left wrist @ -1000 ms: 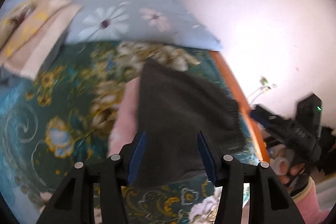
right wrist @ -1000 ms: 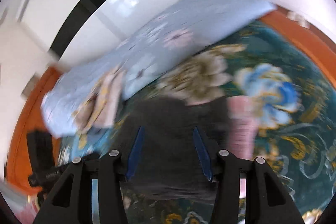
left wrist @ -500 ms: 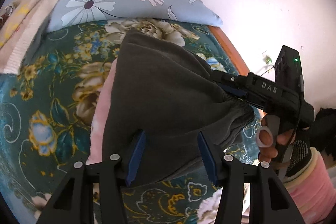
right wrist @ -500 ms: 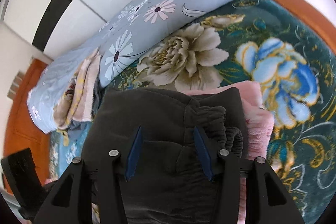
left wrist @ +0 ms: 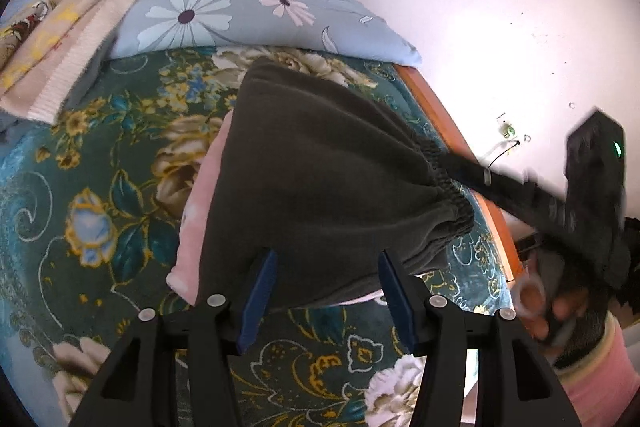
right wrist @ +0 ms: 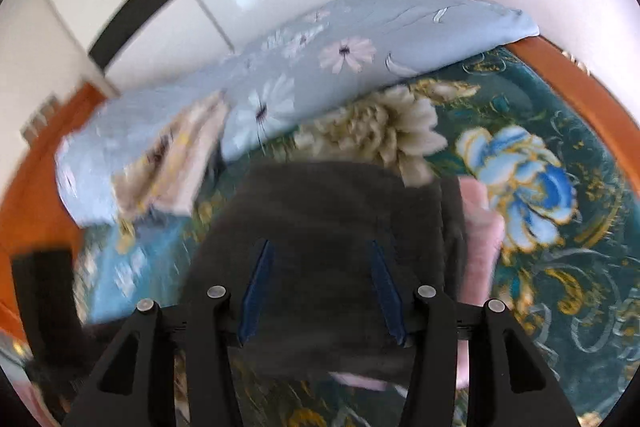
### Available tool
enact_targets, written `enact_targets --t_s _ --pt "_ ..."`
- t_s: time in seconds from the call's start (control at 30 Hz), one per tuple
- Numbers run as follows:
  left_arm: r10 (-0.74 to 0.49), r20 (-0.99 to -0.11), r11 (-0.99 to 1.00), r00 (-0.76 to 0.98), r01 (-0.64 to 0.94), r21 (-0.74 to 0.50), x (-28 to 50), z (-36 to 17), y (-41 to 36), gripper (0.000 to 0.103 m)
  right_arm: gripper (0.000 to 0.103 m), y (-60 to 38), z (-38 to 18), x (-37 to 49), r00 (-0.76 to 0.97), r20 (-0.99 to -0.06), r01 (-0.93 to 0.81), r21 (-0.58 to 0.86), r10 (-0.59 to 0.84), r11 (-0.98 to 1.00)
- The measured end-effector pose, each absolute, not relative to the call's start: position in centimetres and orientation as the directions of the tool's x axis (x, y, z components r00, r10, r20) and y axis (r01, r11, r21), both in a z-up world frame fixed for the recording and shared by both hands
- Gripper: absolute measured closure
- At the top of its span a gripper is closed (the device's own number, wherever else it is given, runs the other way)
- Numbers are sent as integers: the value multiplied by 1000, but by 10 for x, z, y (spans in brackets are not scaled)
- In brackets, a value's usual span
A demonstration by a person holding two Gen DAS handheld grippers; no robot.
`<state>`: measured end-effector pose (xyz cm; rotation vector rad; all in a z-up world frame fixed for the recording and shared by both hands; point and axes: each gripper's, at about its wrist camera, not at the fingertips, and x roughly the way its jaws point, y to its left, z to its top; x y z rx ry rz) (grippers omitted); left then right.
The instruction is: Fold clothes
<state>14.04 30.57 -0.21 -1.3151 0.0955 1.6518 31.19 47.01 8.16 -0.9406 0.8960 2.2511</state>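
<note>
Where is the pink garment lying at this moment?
The pink garment lies on the green floral blanket, under the dark grey trousers; in the left wrist view it shows along their left edge, in the right wrist view along their right edge.

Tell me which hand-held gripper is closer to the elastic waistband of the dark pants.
Right. The right hand-held gripper has its tips at the waistband; contact isn't clear. The left hand-held gripper hangs over the opposite end of the dark pants, fingers apart.

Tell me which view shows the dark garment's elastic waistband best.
The left wrist view: the gathered waistband of the dark garment is sharp along its right edge. The right wrist view is motion-blurred, so the garment shows only as a dark mass.
</note>
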Motion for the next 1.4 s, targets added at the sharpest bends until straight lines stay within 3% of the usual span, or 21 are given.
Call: enact_targets --t_s 0.33,0.67,0.93,1.07,1.17,1.33,1.37,1.4 --pt "621 -782 -528 54 -708 -468 156 -5 286 45 51 470 52 318 -548 -814 -736 360 191 -574" --pt "595 -803 -580 -36 -711 -398 180 -16 257 28 51 416 67 323 -602 -775 -667 358 189 -654" --pt "557 -826 -595 -87 -736 -323 197 -23 250 23 51 396 24 335 -510 -850 -711 329 133 -621" --pt "542 -832 -619 -118 -726 -300 198 -22 246 9 38 393 16 332 -457 -878 -729 277 145 -626" --pt "536 -833 -637 -135 -712 -295 195 -20 243 1 36 393 11 332 -435 -887 -745 260 152 -614" --pt "511 -846 -659 -150 -701 -274 196 -22 243 0 35 394 3 340 -414 -897 -773 257 156 -580" --pt "506 -849 -661 -155 -702 -266 197 -22 243 0 29 394 1 341 -410 -899 -778 254 157 -574" --pt "503 -850 -660 -157 -705 -260 198 -23 244 0 14 395 0 342 -408 -899 -781 253 160 -571"
